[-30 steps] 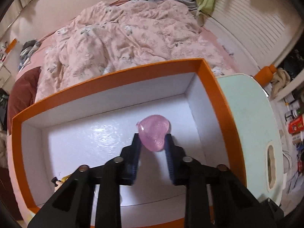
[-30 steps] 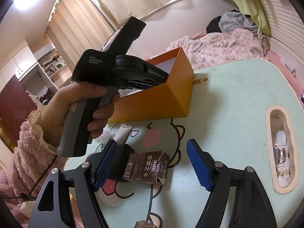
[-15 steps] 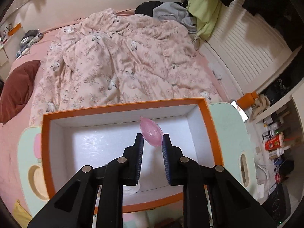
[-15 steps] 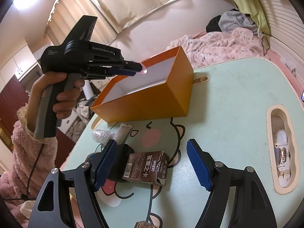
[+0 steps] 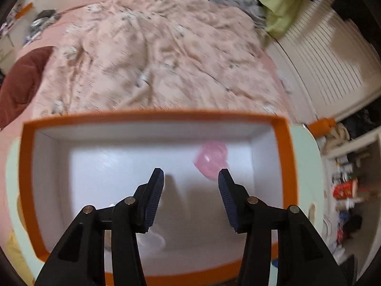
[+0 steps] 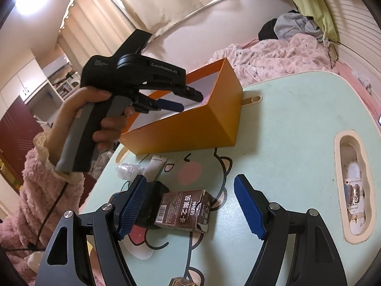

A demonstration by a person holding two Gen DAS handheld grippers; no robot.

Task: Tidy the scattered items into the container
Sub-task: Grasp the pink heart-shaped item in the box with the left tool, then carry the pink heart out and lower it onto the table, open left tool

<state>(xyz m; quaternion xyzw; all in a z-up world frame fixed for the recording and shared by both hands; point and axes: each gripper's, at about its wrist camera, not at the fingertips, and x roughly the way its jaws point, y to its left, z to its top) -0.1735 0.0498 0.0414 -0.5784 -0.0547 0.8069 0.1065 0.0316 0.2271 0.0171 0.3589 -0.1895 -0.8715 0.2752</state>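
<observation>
Left wrist view: the left gripper (image 5: 190,176) is above the orange box (image 5: 284,166), fingers spread wide and holding nothing. The pink item (image 5: 210,158) is inside the box, on or just over the white floor, ahead of the right finger (image 5: 227,195) and a bit inward of its tip; it is blurred, so its long axis and which way it points I cannot tell. Near the box's front wall, behind the left finger (image 5: 153,197), sth. whitish and rounded lies in the box, too blurred to name. Beyond the box is a bed with pink quilt (image 5: 152,52). Right wrist view: the right gripper (image 6: 189,205) hovers over the mint-green table (image 6: 297,119), fingers spread, nothing pinched. Between the fingers, closer to the left one, lies a brown carton (image 6: 183,211), long axis approx. across the gap, its crumpled top end toward the right finger. A black object (image 6: 154,197) touches the carton just beside the left finger. Ahead of the fingers stands the orange box, w/ the left gripper over its opening.
</observation>
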